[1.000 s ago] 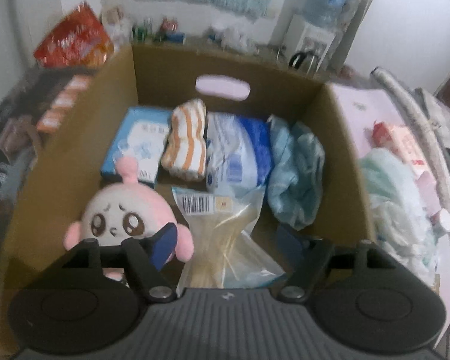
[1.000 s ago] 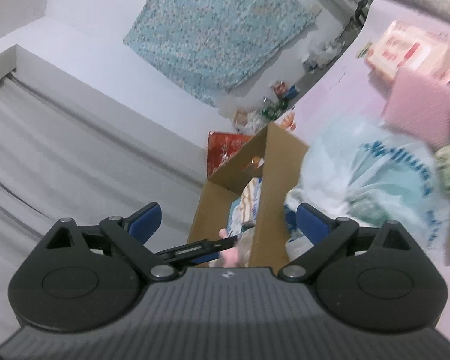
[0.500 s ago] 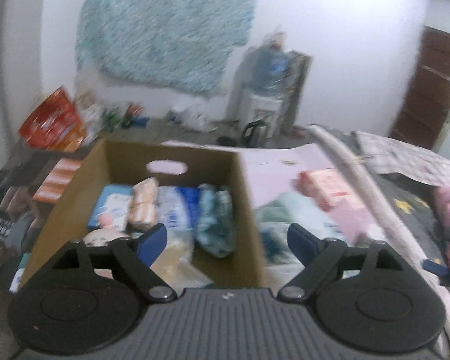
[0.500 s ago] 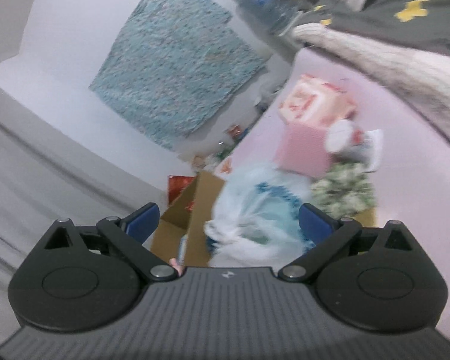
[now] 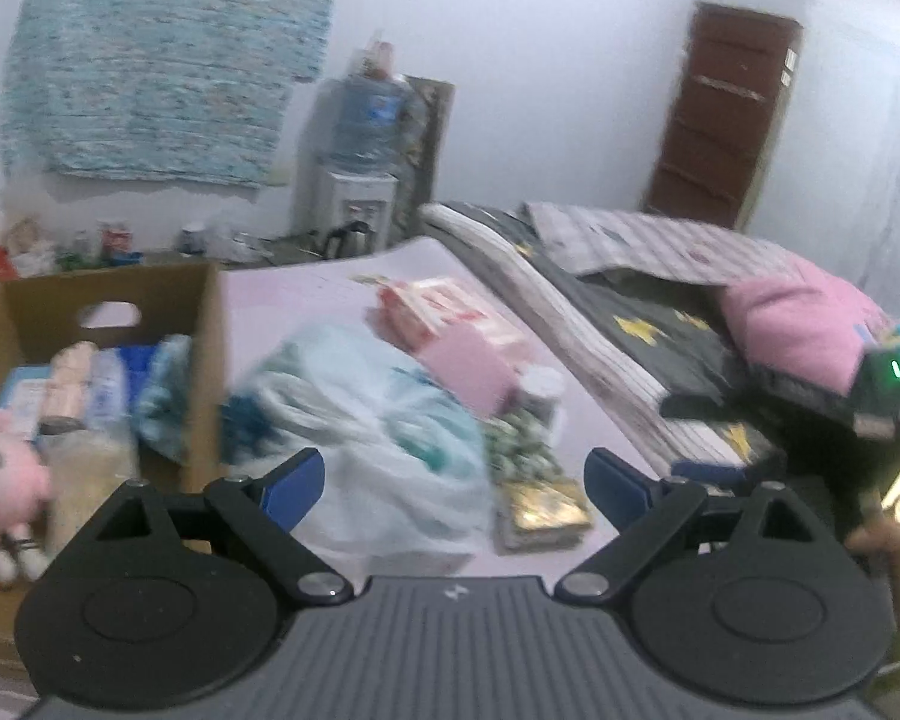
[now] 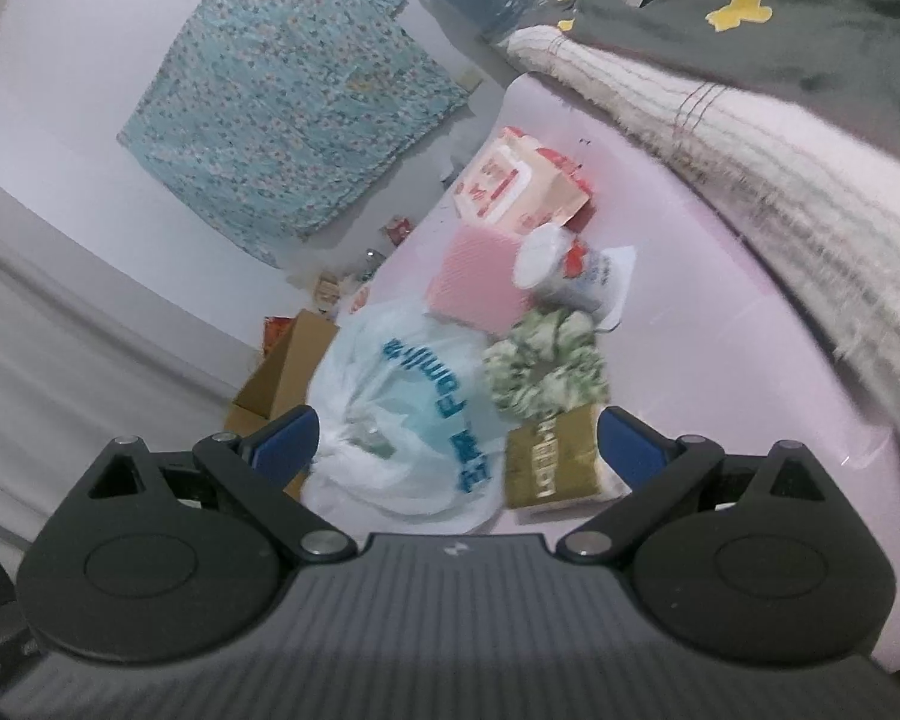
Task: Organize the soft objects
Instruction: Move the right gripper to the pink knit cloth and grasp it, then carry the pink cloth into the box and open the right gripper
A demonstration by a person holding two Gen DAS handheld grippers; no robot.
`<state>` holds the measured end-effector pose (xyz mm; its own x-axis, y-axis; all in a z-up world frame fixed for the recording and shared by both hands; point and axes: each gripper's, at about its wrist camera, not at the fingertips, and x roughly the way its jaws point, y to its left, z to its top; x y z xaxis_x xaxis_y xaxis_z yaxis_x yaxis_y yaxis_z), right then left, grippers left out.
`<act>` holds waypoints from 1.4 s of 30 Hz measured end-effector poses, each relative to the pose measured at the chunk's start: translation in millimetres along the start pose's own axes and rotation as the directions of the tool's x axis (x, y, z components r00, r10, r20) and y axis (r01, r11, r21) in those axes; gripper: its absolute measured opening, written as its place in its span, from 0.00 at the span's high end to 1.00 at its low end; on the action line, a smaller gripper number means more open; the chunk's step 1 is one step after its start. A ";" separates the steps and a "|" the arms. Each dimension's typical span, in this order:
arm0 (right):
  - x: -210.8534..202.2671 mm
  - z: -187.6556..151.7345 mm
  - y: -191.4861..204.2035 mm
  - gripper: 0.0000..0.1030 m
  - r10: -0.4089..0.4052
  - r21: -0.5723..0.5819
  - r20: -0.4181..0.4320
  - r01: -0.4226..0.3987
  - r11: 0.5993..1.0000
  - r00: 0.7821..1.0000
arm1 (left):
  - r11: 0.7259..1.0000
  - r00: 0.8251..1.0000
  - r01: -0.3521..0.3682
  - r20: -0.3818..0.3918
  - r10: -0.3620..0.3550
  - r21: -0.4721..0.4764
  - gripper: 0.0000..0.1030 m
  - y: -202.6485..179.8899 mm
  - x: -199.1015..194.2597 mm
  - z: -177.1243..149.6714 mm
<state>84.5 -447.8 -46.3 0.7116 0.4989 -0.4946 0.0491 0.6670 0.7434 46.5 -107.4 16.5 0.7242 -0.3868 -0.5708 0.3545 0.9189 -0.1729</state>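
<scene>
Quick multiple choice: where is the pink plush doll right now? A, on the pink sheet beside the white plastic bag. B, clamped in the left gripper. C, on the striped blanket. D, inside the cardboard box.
D: the pink plush doll lies inside the cardboard box, left of the white plastic bag.

Blurring heavily across the left wrist view: smearing the white plastic bag (image 5: 384, 450) into a pale mass, leaving its print unreadable there. Hiding the lower part of that bag behind the gripper body. Cutting off the cardboard box (image 5: 207, 360) at the left edge, showing only part of the pink plush toy (image 5: 6, 483) inside. Obscuring the packets in the box too much to identify. Smudging the right gripper (image 5: 834, 420) at the far right into a dark shape, concealing its jaws. Covering the bottom edge of the gold packet (image 6: 555, 462) in the right wrist view.
</scene>
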 end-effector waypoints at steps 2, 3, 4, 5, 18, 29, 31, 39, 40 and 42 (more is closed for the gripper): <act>2.7 7.0 -1.9 0.03 -0.011 -0.015 -0.007 0.011 1.000 1.000 | 0.999 1.000 0.010 -0.017 -0.010 0.036 0.08 -14.4 14.8 -3.4; 4.4 11.2 -2.4 0.03 -0.019 -0.026 -0.011 0.019 0.999 1.000 | 0.999 1.000 0.009 -0.023 -0.008 0.054 0.08 -20.6 21.4 -4.1; 5.9 15.6 -1.7 0.03 -0.027 -0.040 -0.016 0.027 0.999 1.000 | 0.998 1.000 0.006 -0.026 -0.005 0.070 0.08 -27.2 26.8 -4.6; 7.0 20.3 -0.5 0.03 -0.035 -0.057 -0.019 0.034 0.998 0.999 | 0.997 1.000 0.003 -0.028 -0.001 0.082 0.08 -30.3 31.6 -3.2; 137.7 106.7 76.3 0.03 -0.212 -0.490 -0.184 0.097 0.866 0.960 | 0.990 0.992 -0.124 -0.049 0.120 -0.072 0.09 16.0 54.0 24.3; 277.4 102.4 96.2 0.05 -0.503 -0.731 -0.218 0.201 0.652 0.836 | 0.964 0.977 -0.212 -0.020 0.211 -0.158 0.09 70.9 34.1 27.2; 284.6 97.5 95.2 0.16 -0.520 -0.741 -0.215 0.208 0.638 0.827 | 0.963 0.977 -0.214 -0.023 0.213 -0.162 0.09 76.7 33.5 26.6; 278.5 87.9 113.2 0.65 -0.492 -0.784 -0.136 0.210 0.584 0.860 | 0.962 0.980 -0.197 -0.027 0.196 -0.190 0.09 88.3 34.2 22.3; 275.1 91.8 115.9 0.66 -0.476 -0.777 -0.125 0.213 0.593 0.870 | 0.961 0.980 -0.197 -0.026 0.196 -0.192 0.09 89.1 34.7 21.6; 270.6 100.3 118.2 0.67 -0.457 -0.763 -0.106 0.223 0.607 0.883 | 0.961 0.981 -0.192 -0.020 0.192 -0.200 0.09 90.4 34.0 20.4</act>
<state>353.2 -289.5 -47.0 0.5314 0.1942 -0.8246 -0.3463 0.9381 -0.0022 115.2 -39.0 -2.1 0.7668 -0.2021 -0.6092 0.0839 0.9726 -0.2169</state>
